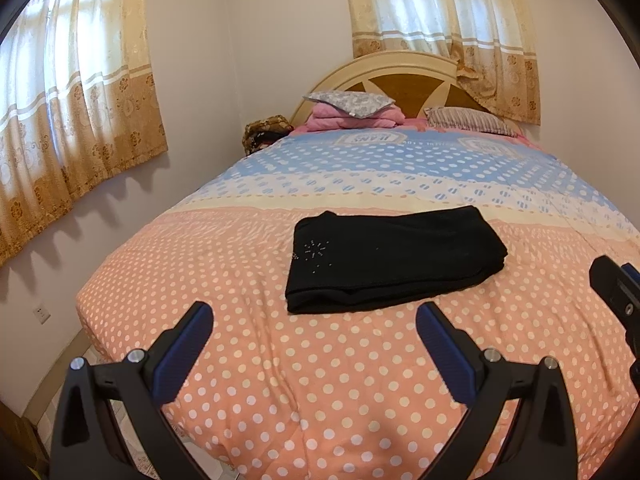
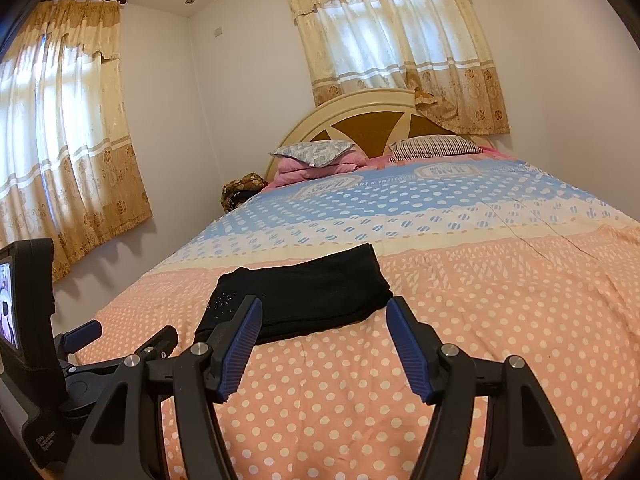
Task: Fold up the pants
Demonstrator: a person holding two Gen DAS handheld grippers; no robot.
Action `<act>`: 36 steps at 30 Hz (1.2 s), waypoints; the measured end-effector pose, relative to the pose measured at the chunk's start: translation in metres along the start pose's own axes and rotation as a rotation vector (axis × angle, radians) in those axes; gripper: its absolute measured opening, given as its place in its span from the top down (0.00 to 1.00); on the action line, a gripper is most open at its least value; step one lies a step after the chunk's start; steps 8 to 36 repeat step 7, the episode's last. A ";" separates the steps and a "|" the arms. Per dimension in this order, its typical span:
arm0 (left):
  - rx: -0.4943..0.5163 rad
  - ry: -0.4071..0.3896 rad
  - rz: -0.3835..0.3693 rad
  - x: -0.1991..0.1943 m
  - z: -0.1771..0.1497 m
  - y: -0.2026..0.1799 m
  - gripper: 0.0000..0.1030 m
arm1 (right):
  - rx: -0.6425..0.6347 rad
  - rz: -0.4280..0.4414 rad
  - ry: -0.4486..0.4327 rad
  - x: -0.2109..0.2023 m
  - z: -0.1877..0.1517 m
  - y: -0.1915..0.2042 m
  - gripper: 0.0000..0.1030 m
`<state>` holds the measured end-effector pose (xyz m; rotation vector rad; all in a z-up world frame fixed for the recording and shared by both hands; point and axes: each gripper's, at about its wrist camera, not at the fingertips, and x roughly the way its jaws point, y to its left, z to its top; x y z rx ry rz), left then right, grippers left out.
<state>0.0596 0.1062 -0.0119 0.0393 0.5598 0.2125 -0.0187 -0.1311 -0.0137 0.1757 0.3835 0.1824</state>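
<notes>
We hold the left claw (image 1: 314,330) and right claw (image 2: 324,322) wide and empty; nudging the folded pants (image 1: 394,258) (loosely stacked) could undo them.

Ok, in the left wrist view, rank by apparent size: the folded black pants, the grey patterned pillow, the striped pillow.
1. Folded black pants, largest.
2-3. Grey patterned pillow and striped pillow look alike; both lie farther away, so unranked.

Folded pants (image 1: 394,258) lie flat on bed cover (image 1: 320,380), ahead of left gripper (image 1: 314,316) jaws, apart from them; ahead-left of right gripper (image 2: 322,312) jaws. Pillows (image 1: 348,100) beyond (at headboard (image 1: 404,74)).
</notes>
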 end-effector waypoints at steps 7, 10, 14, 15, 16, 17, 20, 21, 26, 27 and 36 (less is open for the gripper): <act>-0.007 0.012 -0.018 0.002 0.000 0.000 0.00 | 0.002 0.002 0.002 0.000 -0.001 -0.002 0.36; -0.007 0.012 -0.018 0.002 0.000 0.000 0.00 | 0.002 0.002 0.002 0.000 -0.001 -0.002 0.36; -0.007 0.012 -0.018 0.002 0.000 0.000 0.00 | 0.002 0.002 0.002 0.000 -0.001 -0.002 0.36; -0.007 0.012 -0.018 0.002 0.000 0.000 0.00 | 0.002 0.002 0.002 0.000 -0.001 -0.002 0.36; -0.007 0.012 -0.018 0.002 0.000 0.000 0.00 | 0.002 0.002 0.002 0.000 -0.001 -0.002 0.36; -0.007 0.012 -0.018 0.002 0.000 0.000 0.00 | 0.002 0.002 0.002 0.000 -0.001 -0.002 0.36; -0.007 0.012 -0.018 0.002 0.000 0.000 0.00 | 0.002 0.002 0.002 0.000 -0.001 -0.002 0.36; -0.007 0.012 -0.018 0.002 0.000 0.000 0.00 | 0.002 0.002 0.002 0.000 -0.001 -0.002 0.36; -0.007 0.012 -0.018 0.002 0.000 0.000 0.00 | 0.002 0.002 0.002 0.000 -0.001 -0.002 0.36; -0.007 0.012 -0.018 0.002 0.000 0.000 0.00 | 0.002 0.002 0.002 0.000 -0.001 -0.002 0.36; -0.007 0.012 -0.018 0.002 0.000 0.000 0.00 | 0.002 0.002 0.002 0.000 -0.001 -0.002 0.36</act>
